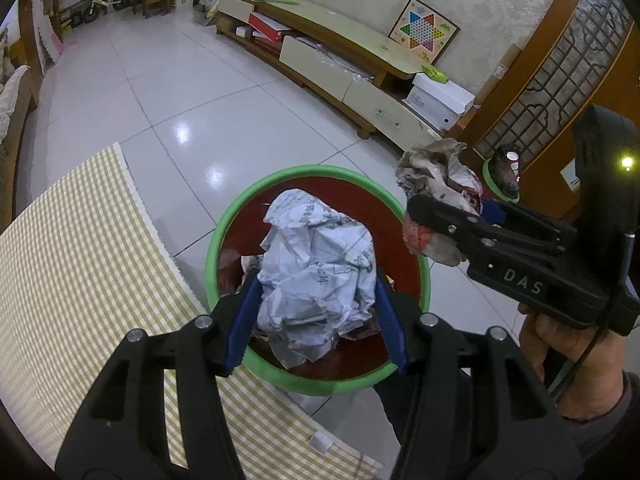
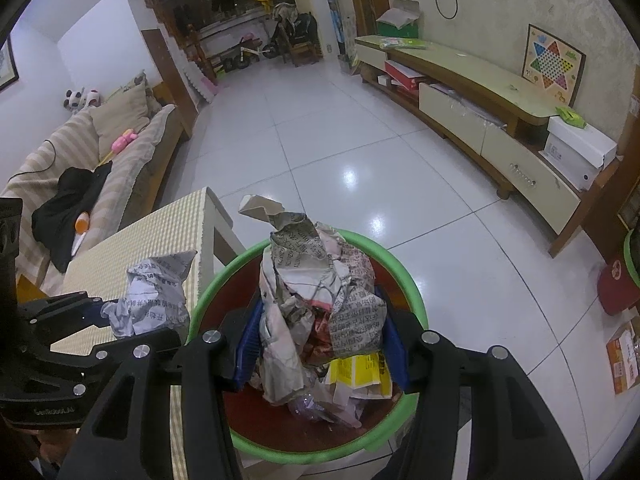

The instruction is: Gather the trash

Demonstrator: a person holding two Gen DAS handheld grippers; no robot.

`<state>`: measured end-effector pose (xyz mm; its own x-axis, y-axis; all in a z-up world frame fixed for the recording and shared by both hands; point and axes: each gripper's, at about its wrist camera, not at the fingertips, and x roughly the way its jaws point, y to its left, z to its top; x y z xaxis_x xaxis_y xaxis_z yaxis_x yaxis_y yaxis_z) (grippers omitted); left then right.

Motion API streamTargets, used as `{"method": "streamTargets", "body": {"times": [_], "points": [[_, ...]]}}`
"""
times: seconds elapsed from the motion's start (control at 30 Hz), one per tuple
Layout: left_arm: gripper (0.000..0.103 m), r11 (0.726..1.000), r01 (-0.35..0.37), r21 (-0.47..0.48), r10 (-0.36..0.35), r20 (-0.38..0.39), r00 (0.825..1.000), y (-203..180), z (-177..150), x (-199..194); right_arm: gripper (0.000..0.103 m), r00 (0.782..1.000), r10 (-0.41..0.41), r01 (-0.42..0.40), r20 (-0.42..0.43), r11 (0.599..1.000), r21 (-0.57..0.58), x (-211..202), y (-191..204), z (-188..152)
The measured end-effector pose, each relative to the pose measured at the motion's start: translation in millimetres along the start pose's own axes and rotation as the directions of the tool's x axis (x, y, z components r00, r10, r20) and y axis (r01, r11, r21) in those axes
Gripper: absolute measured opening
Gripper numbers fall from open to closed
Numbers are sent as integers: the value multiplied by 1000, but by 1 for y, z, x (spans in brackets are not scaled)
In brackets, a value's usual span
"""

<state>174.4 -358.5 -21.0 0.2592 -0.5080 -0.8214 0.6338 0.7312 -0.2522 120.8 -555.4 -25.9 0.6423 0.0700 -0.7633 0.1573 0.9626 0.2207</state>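
Above the green-rimmed bin (image 1: 224, 240), which stands on the tiled floor (image 1: 168, 92) just beside the checked tablecloth (image 1: 80, 248): left gripper (image 1: 316, 320), blue pads clamped on a white crumpled paper ball (image 1: 320, 264). Right of it, also over the bin's rim: right gripper (image 2: 320, 344), pads pressed on a wad of crumpled newspaper (image 2: 316, 280). Inside the bin: more crumpled paper and a yellow wrapper (image 2: 356, 372).
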Motion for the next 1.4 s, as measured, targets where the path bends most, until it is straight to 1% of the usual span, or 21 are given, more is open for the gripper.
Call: {"method": "streamTargets", "body": {"times": [0.03,0.2,0.23,0.27,0.33,0.43,0.47,0.5,0.57,0.6,0.63,0.67,0.83,0.93,1.0,1.1,1.17,1.2,1.27,1.4], "points": [[60,1000,1,0,-1,1,1000,-2,2,2,51,1000,1,-1,-1,1000,-1,0,0,0],[60,1000,3,-1,-3,7,1000,0,0,0,51,1000,1,-1,-1,1000,-1,1,0,1],[64,1000,4,-3,-4,9,1000,0,0,-2,53,1000,1,-1,-1,1000,-1,2,0,1],[74,1000,5,-5,-5,12,1000,2,-1,-3,54,1000,0,0,0,1000,-1,2,1,2],[86,1000,3,-8,-3,31,1000,3,-2,-8,55,1000,3,-3,-2,1000,-1,2,0,2],[95,1000,-6,-19,7,46,999,7,-5,-15,60,1000,7,-7,2,1000,-2,2,2,4],[96,1000,-9,-26,11,52,999,10,-6,-18,61,1000,8,-8,3,1000,-3,2,3,5],[96,999,-13,-31,14,56,998,12,-7,-21,63,1000,7,-7,4,1000,-4,3,5,6],[97,999,-21,-40,23,60,998,17,-10,-25,79,1000,12,-12,6,1000,-5,3,8,6],[97,999,-28,-44,31,62,998,20,-12,-28,83,1000,12,-12,10,1000,-5,2,10,6],[97,998,-36,-45,39,64,997,22,-13,-30,89,1000,9,-9,14,1000,-8,0,12,6],[97,998,-47,-48,51,66,997,23,-15,-33,92,1000,8,-8,15,1000,-12,0,15,6],[97,994,-76,-75,83,87,993,38,-31,-56,94,1000,9,-9,18,1000,-30,-8,31,5],[97,990,-120,-71,128,110,986,44,-41,-75,94,1000,14,-13,23,999,-46,-19,46,1],[97,986,-148,-76,157,130,979,50,-50,-93,94,999,22,-19,33,997,-76,-31,63,-4],[97,977,-190,-102,204,157,966,61,-65,-119,94,998,43,-38,45,994,-107,-45,89,-12],[98,963,-234,-132,256,181,950,69,-80,-140,95,997,55,-47,55,989,-140,-56,112,-19],[98,958,-248,-143,272,185,944,73,-85,-147,95,996,63,-53,60,987,-153,-61,122,-23],[98,952,-260,-164,289,188,939,81,-100,-163,96,994,82,-69,66,982,-177,-70,146,-34],[98,928,-297,-224,343,205,917,99,-134,-195,96,992,112,-96,65,973,-210,-84,192,-60]]}}
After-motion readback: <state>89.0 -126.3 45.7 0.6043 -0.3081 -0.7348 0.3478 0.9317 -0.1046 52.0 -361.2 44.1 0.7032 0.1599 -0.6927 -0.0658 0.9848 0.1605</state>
